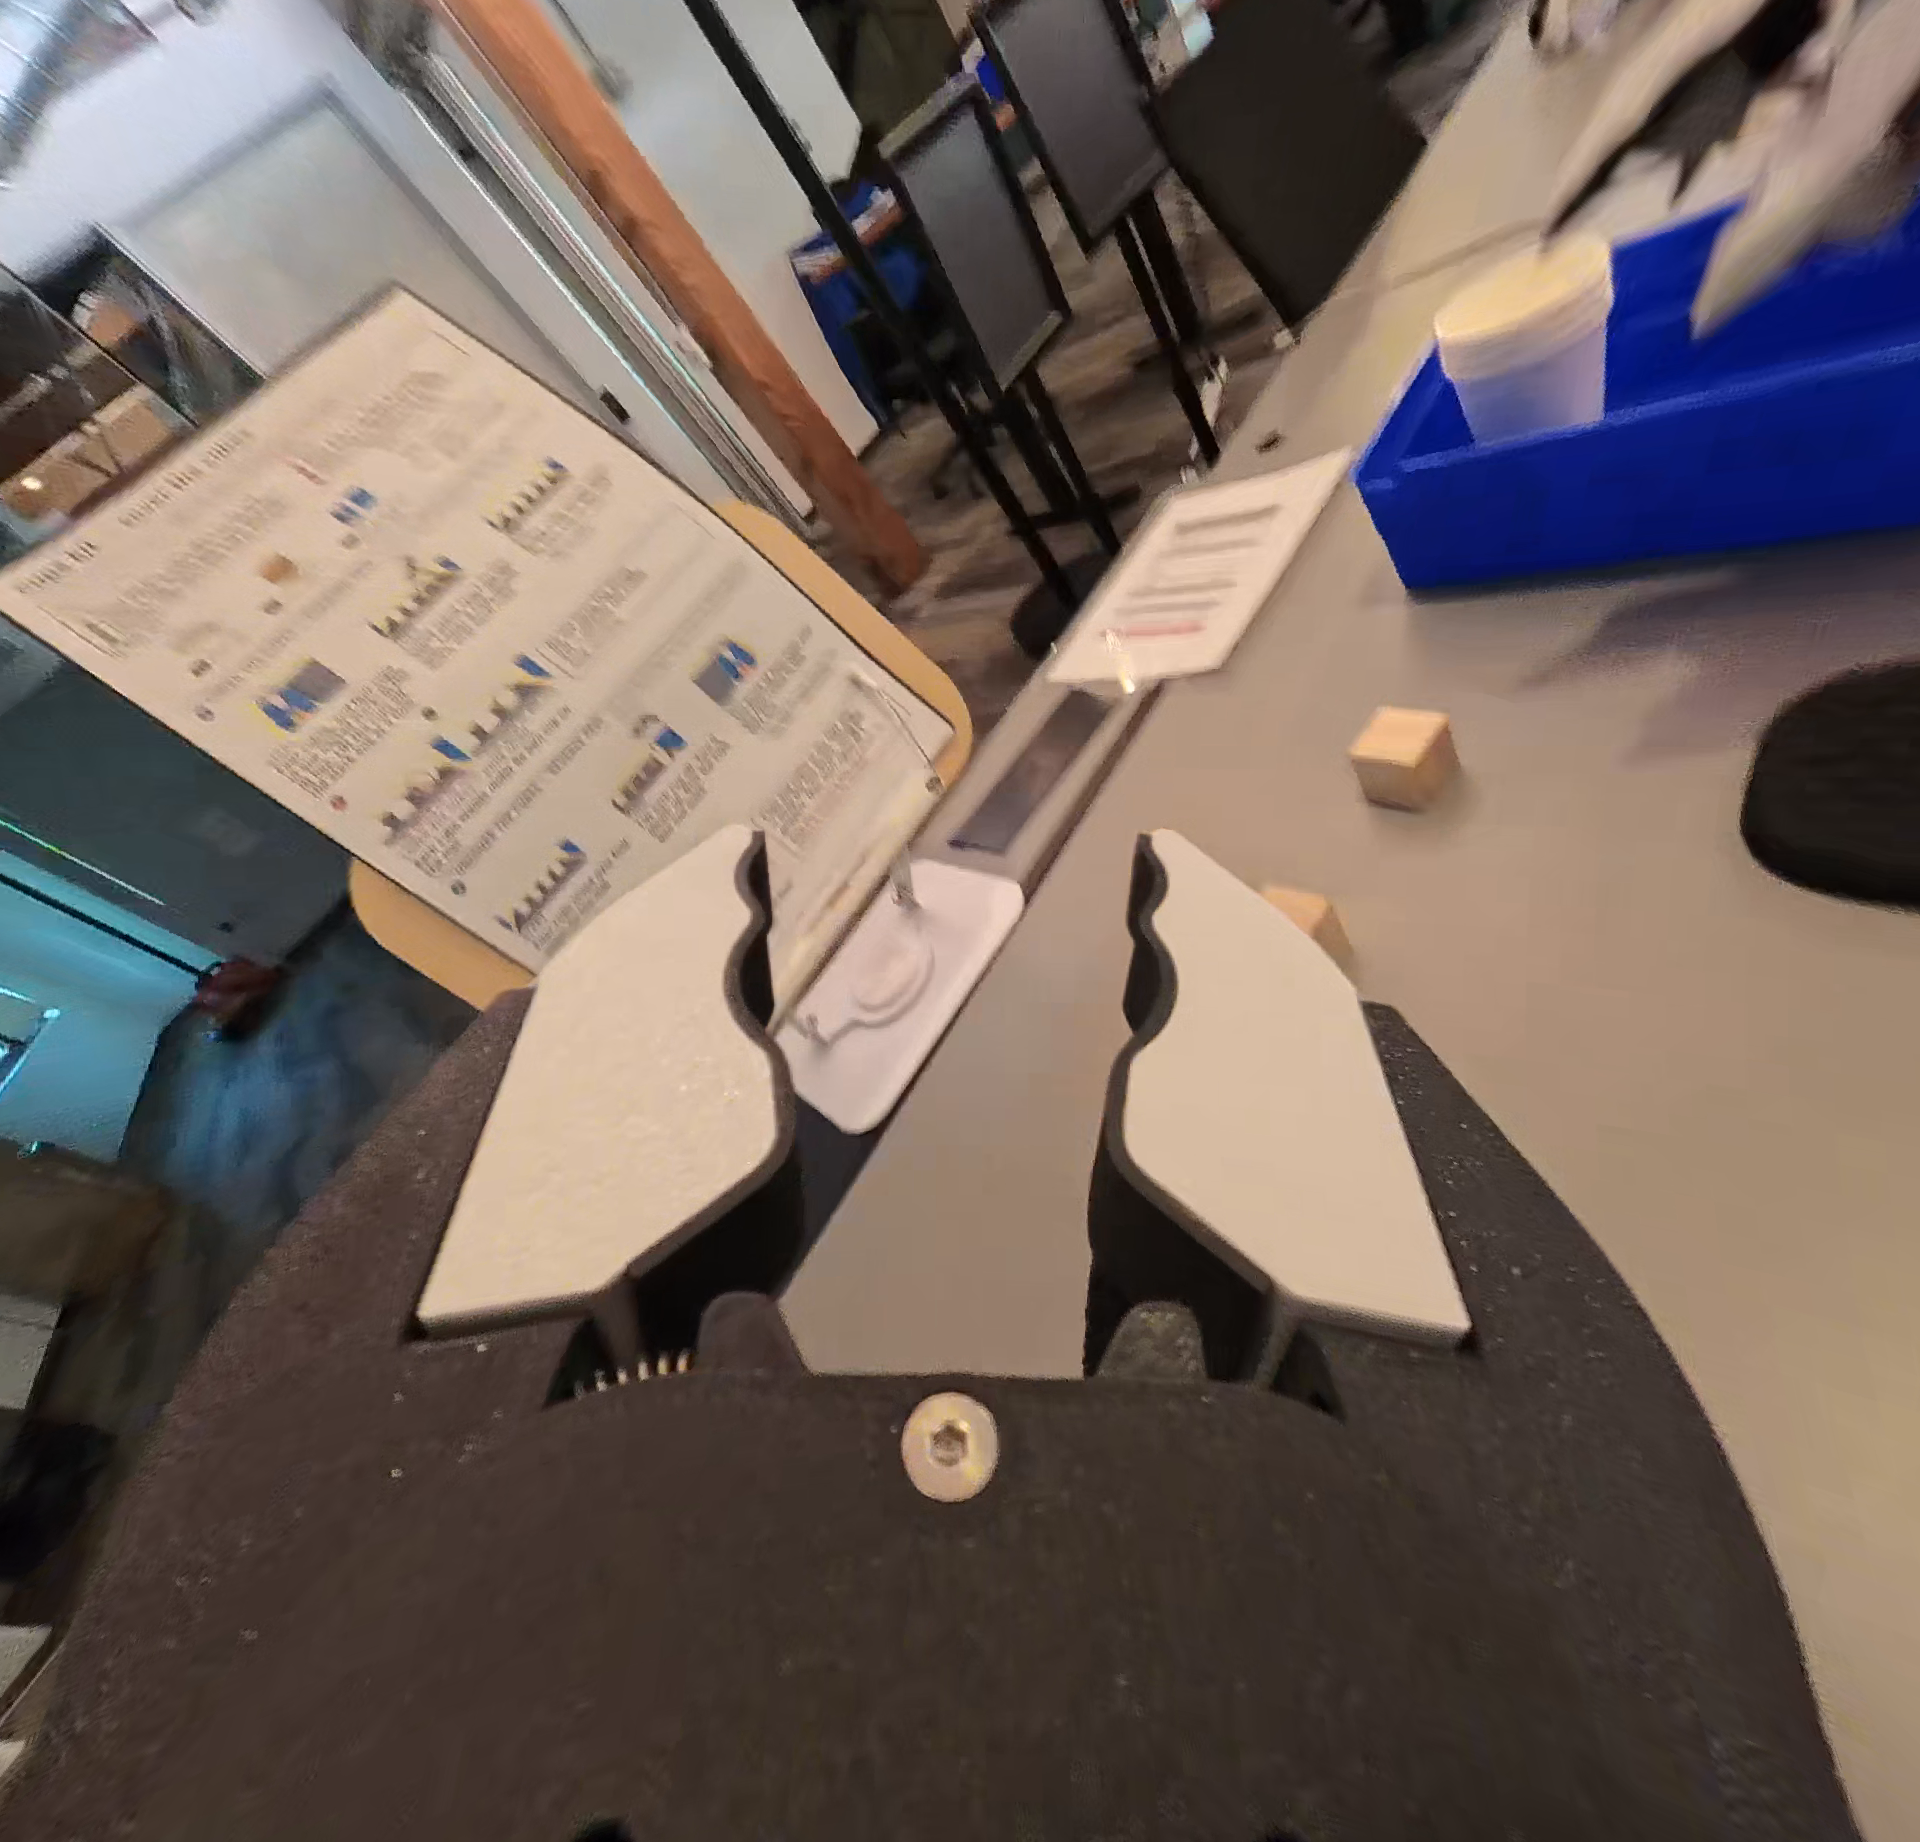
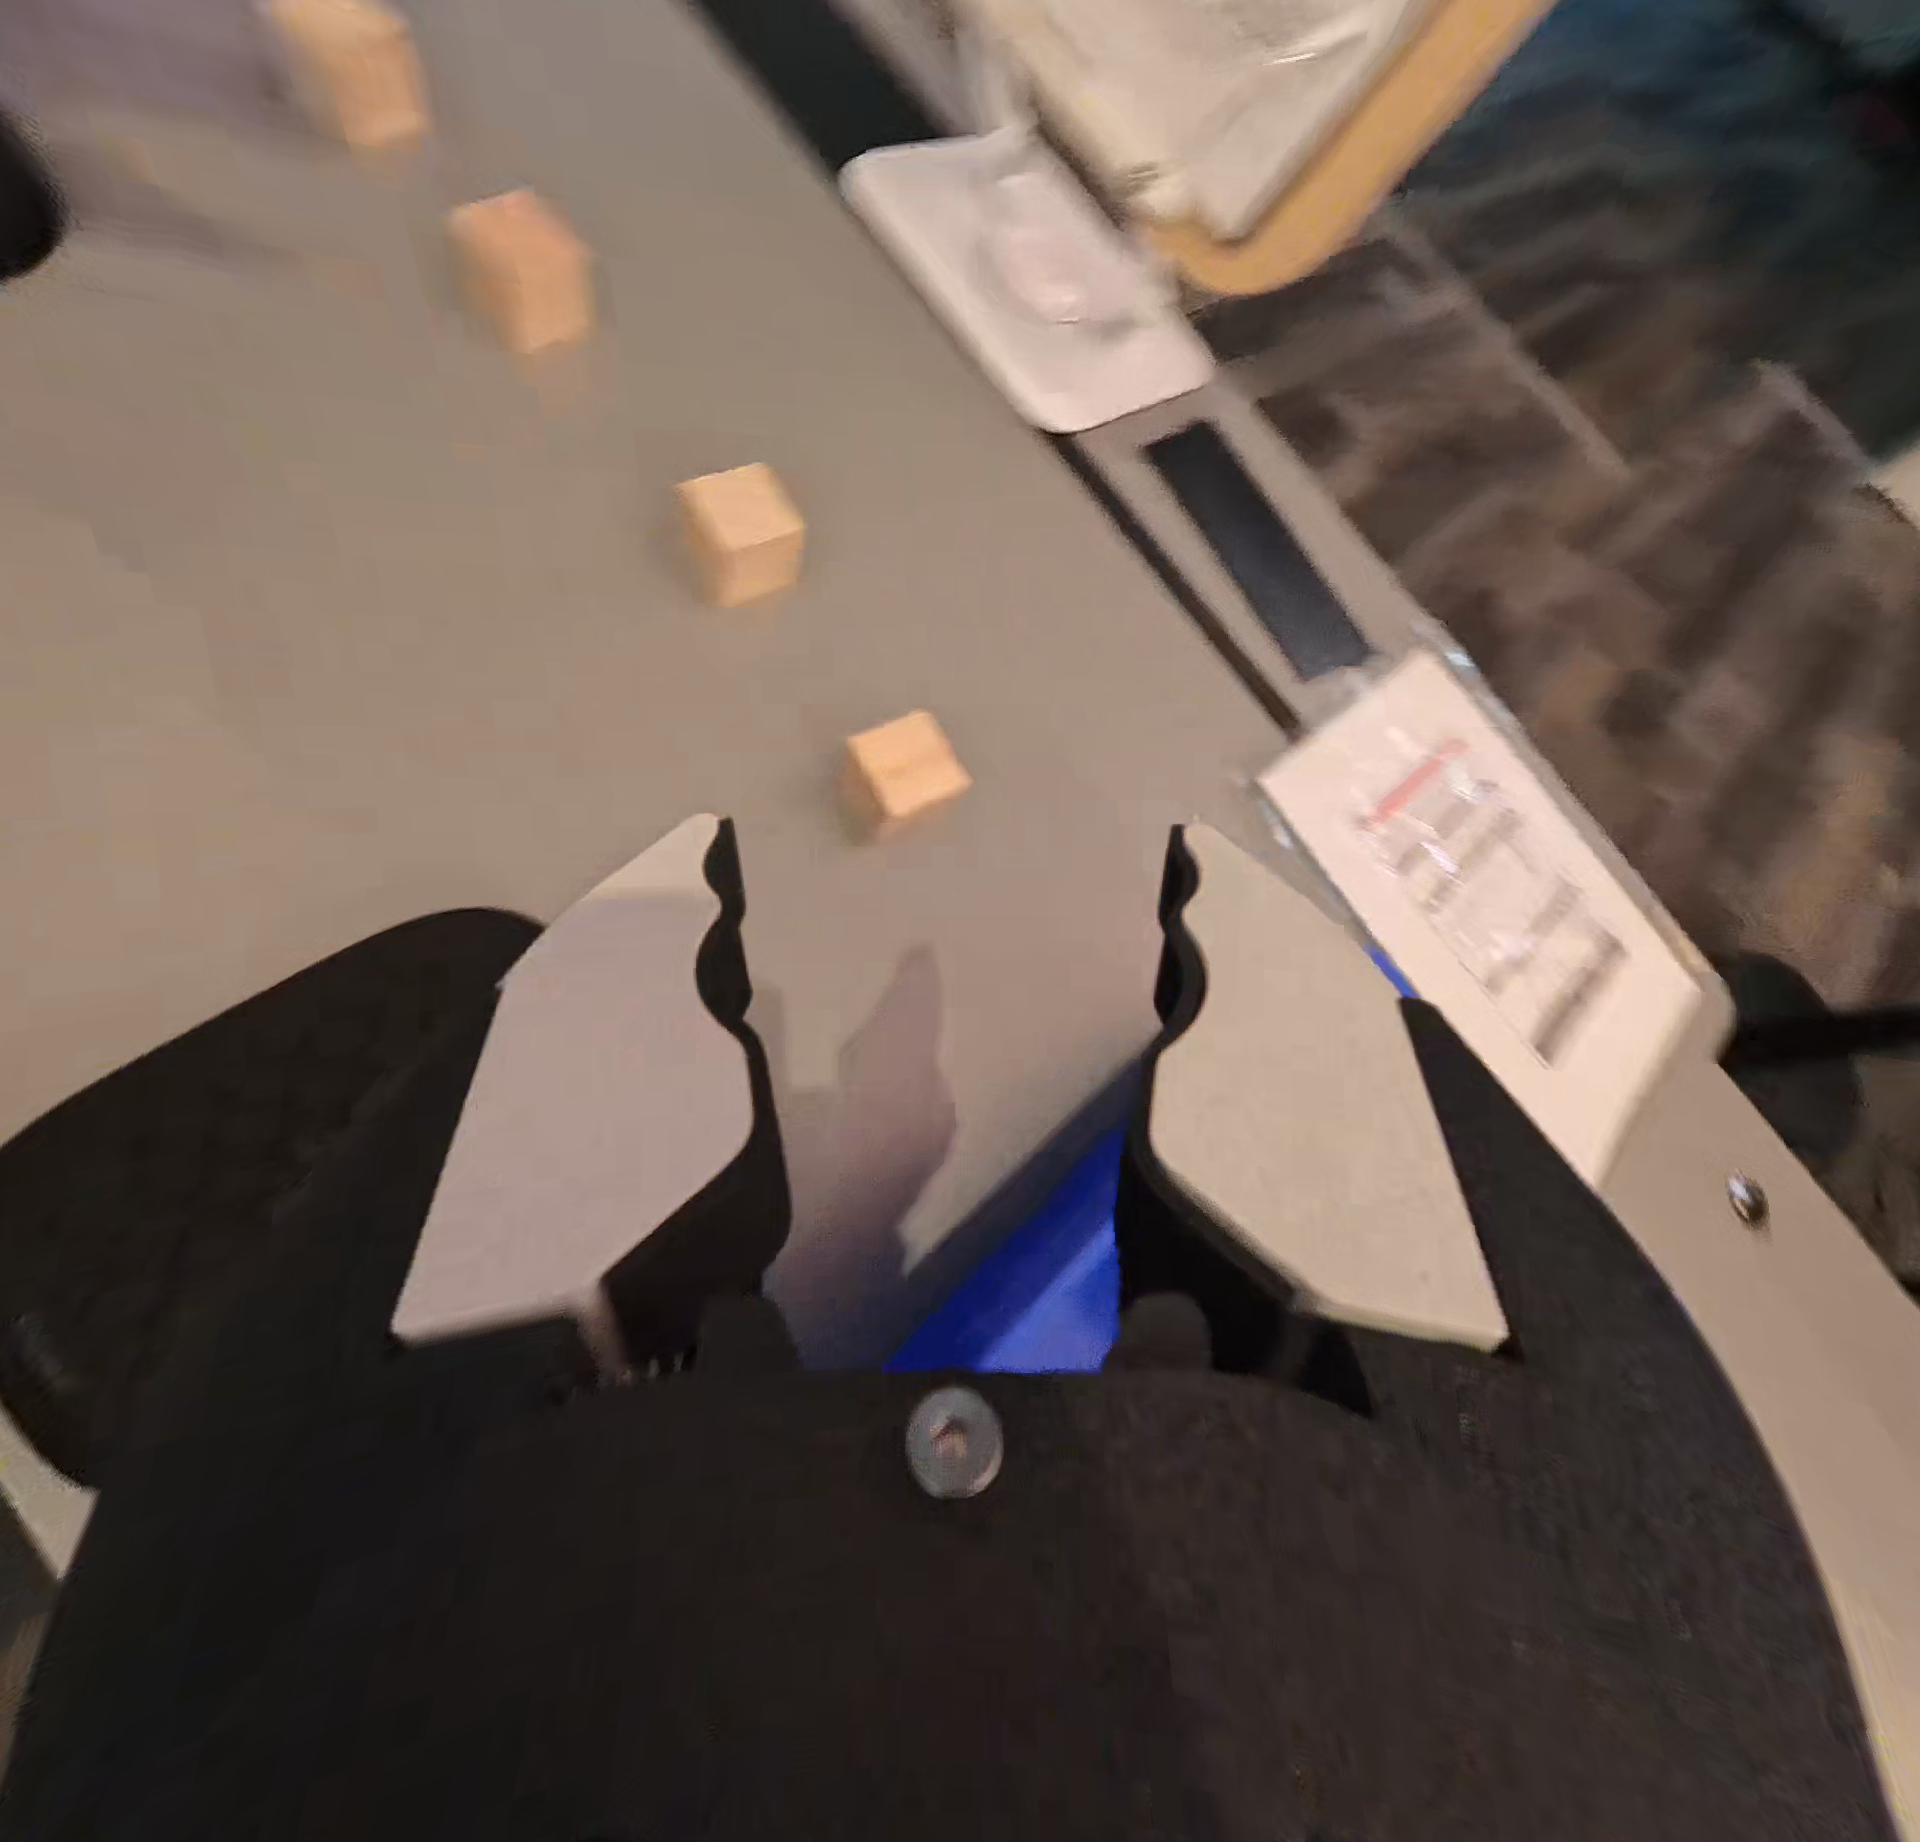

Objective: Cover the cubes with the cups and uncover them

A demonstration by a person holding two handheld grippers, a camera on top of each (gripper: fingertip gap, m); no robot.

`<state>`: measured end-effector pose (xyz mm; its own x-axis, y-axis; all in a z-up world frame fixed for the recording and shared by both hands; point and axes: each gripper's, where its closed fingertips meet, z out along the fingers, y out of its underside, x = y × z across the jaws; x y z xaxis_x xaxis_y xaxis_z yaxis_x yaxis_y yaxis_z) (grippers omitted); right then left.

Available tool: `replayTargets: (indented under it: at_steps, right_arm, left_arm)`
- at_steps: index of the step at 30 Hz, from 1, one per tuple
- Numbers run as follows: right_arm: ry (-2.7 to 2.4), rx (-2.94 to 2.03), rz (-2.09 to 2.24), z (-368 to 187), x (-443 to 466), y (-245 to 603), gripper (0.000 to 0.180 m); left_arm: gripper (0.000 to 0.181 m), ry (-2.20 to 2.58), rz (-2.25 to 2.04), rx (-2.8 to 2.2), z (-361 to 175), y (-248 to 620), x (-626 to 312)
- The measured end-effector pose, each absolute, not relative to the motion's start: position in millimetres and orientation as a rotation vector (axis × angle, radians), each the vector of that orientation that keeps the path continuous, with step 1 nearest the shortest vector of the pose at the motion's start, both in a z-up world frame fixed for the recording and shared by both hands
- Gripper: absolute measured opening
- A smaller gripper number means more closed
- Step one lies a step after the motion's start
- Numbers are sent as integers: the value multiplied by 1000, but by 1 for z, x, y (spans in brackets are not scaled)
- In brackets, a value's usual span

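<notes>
Right gripper (image 2: 951, 836) spread, empty, we hover above blue bin (image 2: 1023, 1314) | left gripper (image 1: 951, 847) spread too | cubes (image 2: 740, 533) ahead, uncovered | cup (image 1: 1525, 348) waits in bin, for covering.

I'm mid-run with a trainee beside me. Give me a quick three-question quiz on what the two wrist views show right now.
1. True or false: the right gripper is shut on a wooden cube.
2. How many wooden cubes stand uncovered on the grey table in the right wrist view?
3. Where is the white cup in the left wrist view? A) upside down over a cube B) in the blue bin C) between the left gripper fingers

Key
1. False: it is open and empty, with the nearest cube lying beyond its tips.
2. Four.
3. B.
</notes>
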<state>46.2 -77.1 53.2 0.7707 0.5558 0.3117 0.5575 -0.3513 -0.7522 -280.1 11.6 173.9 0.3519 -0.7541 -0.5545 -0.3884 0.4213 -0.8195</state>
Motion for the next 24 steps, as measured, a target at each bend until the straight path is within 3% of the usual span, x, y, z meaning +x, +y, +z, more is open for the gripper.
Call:
replayTargets:
  at_steps: [6, 9, 14, 20, 24]
  right_arm:
    - [-1221, -2210, -61, -26, -7, -37, 69]
    - [-1277, -2330, -129, -57, -7, -15, 56]
    - [-1449, -2378, -208, -93, -2, 15, 68]
    - [-1537, -2523, -145, -133, 11, 20, 68]
    - [-1552, -2556, -166, -145, 15, 21, 46]
  left_arm:
    - [56, 1182, -573, -1094, 176, 22, -262]
    - [49, 1185, -587, -1134, 163, 36, -262]
    - [51, 1193, -705, -1196, 155, 35, -264]
    - [56, 1227, -697, -1206, 147, 32, -272]
    - [55, 1218, -758, -1163, 156, 24, -273]
